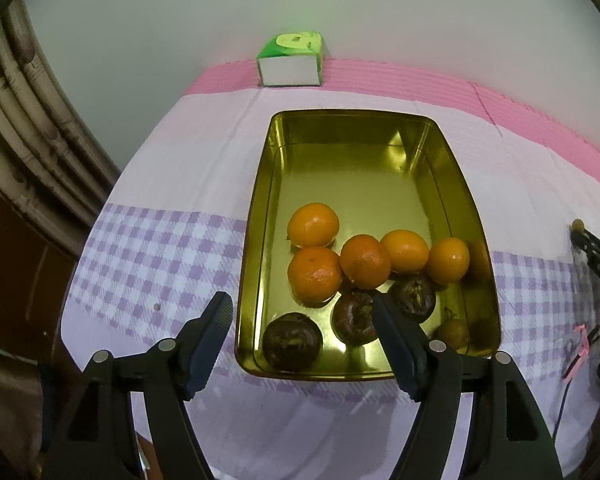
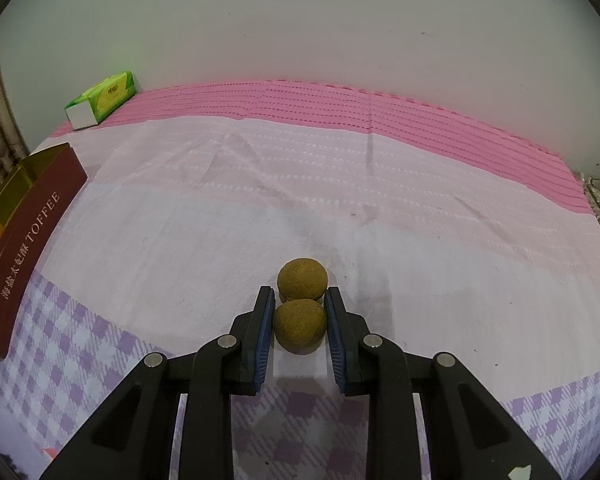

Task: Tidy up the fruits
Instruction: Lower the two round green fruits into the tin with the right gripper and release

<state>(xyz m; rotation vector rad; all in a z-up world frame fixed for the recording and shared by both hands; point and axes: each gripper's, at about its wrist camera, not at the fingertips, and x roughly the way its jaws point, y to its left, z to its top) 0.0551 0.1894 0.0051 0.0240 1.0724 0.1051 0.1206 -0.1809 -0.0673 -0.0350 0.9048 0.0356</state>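
A gold tin (image 1: 452, 168) lies on the cloth in the left wrist view. At its near end it holds several oranges (image 1: 314, 224), three dark wrinkled fruits (image 1: 292, 340) and one small brown fruit (image 1: 454, 332). My left gripper (image 1: 300, 300) hangs open above the tin's near end with nothing between its fingers. In the right wrist view my right gripper (image 2: 299, 292) is shut on a small brown round fruit (image 2: 299, 326) that rests on the cloth. A second brown fruit (image 2: 302, 280) touches it just beyond the fingertips.
The tin's dark red side wall (image 2: 24, 248), marked TOFFEE, stands at the left of the right wrist view. A green tissue box (image 1: 290, 60) sits at the back by the wall. A pink mat (image 2: 380, 120) runs along the far edge. Cables (image 1: 576, 352) lie at the right.
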